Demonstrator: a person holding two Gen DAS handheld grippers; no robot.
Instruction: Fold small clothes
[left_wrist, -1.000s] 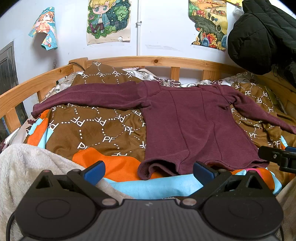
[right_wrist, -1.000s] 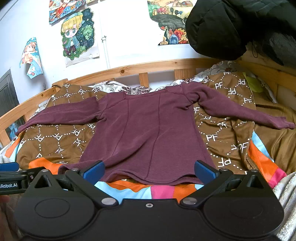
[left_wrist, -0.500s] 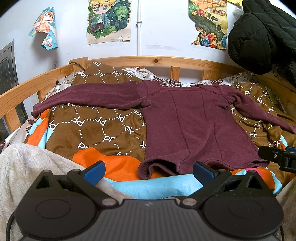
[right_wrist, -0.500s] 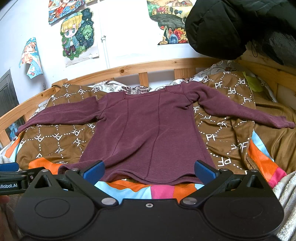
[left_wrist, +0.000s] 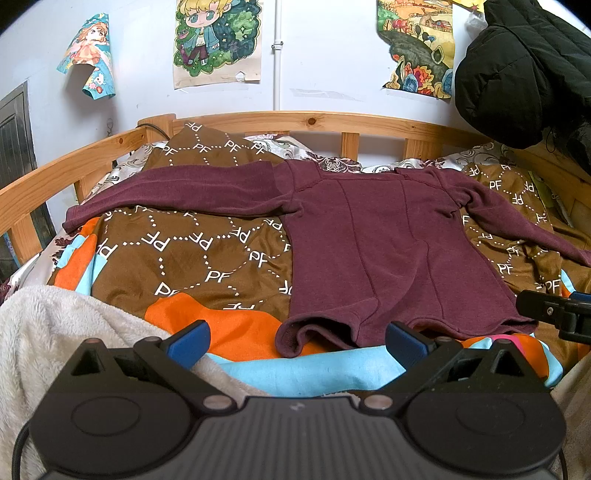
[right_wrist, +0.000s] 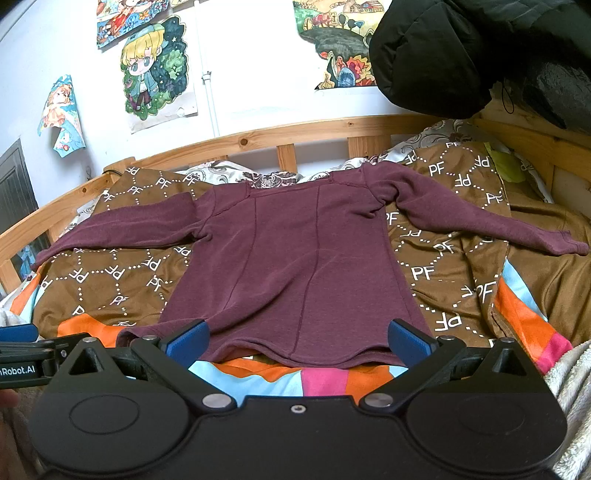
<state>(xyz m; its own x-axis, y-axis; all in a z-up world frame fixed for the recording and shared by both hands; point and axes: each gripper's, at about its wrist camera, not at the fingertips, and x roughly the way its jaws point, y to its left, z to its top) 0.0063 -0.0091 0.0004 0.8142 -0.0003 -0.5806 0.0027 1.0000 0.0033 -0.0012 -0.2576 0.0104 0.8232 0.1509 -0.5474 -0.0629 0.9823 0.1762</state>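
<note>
Maroon sweater (left_wrist: 388, 251) flat on quilt (left_wrist: 192, 254), sleeves spread; left gripper (left_wrist: 297, 341), right gripper (right_wrist: 297, 341) wide, empty.

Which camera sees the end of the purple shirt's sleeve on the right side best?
The right wrist view: the cuff of the maroon shirt lies in full sight on the brown blanket. In the left wrist view that sleeve runs off the picture's edge, cuff unseen.
</note>
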